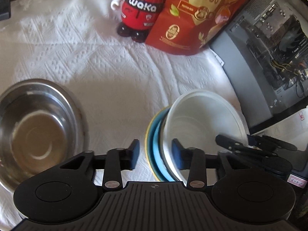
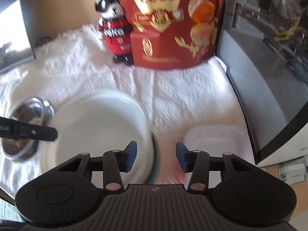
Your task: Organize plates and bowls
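Left wrist view: the left tongs [image 1: 156,153], black arms tipped with blue pads, stand spread astride the near rim of a stack of dishes on a bench draped in a white, diamond-embossed woven cloth [image 1: 92,57]; neither pad visibly presses the stack. A smooth white plastic bowl [image 1: 204,123] sits uppermost, nested in a light blue bowl [image 1: 157,152] with a yellow rim beneath it. Well to the left rests a round, shiny stainless-steel bowl [image 1: 36,130], empty and mirror-bright inside. At the far edge of the cloth a glossy red-and-black bear figurine [image 1: 140,11] stands just beside a red foil pouch [image 1: 194,17] printed with quail eggs, and a grey open computer case [image 1: 269,57] borders the cloth on the right. Seen from the right wrist, the right tongs [image 2: 156,156] are also spread with nothing pinched; the left pad hangs over the white bowl's rim, the right pad above bare cloth. A translucent, rounded-rectangular plastic lid or container [image 2: 213,140] lies just right of the right tongs. Motion blurs this view.
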`<state>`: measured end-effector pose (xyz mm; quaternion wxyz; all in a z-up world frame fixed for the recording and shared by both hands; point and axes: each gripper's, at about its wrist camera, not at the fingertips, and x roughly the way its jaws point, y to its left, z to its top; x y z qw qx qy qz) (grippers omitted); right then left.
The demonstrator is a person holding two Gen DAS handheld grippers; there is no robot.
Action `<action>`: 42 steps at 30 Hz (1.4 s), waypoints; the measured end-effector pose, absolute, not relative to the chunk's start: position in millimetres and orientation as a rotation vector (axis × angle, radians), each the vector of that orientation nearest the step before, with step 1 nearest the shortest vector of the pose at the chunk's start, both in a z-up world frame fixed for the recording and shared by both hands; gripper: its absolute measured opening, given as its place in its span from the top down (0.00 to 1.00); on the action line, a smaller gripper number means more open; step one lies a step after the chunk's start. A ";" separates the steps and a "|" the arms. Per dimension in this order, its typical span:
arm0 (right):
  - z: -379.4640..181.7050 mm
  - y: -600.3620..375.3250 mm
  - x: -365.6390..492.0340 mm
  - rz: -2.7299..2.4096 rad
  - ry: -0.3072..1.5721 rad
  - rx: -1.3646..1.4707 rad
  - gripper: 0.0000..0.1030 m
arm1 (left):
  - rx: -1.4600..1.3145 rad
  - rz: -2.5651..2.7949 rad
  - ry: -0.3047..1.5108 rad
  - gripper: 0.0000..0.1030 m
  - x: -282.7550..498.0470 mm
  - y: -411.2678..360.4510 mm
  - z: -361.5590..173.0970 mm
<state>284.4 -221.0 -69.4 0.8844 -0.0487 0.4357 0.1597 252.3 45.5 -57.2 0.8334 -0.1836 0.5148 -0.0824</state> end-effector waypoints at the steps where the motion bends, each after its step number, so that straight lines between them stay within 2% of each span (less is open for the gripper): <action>1: -72.7 -223.5 286.0 0.335 0.918 -0.101 0.56 | -0.390 -0.174 1.097 0.54 253.1 44.2 -59.0; 13: -102.8 -227.3 306.4 0.437 1.088 0.019 0.56 | -0.426 -0.152 1.168 0.51 267.2 39.1 -86.3; 19: -113.1 -234.2 320.3 0.506 1.153 0.108 0.53 | -0.459 -0.179 1.196 0.55 269.6 30.5 -95.8; 25: -115.6 -236.3 322.2 0.547 1.207 0.118 0.53 | -0.449 -0.168 1.197 0.53 271.8 25.8 -95.5; 27: -115.4 -235.2 320.8 0.553 1.212 0.106 0.53 | -0.446 -0.166 1.197 0.51 272.4 24.8 -95.7; 31: -117.9 -235.6 323.4 0.549 1.217 0.109 0.45 | -0.441 -0.173 1.195 0.49 273.1 24.5 -96.3; 42: -106.0 -232.6 322.0 0.557 1.160 0.057 0.44 | -0.419 -0.173 1.191 0.49 272.6 22.7 -96.2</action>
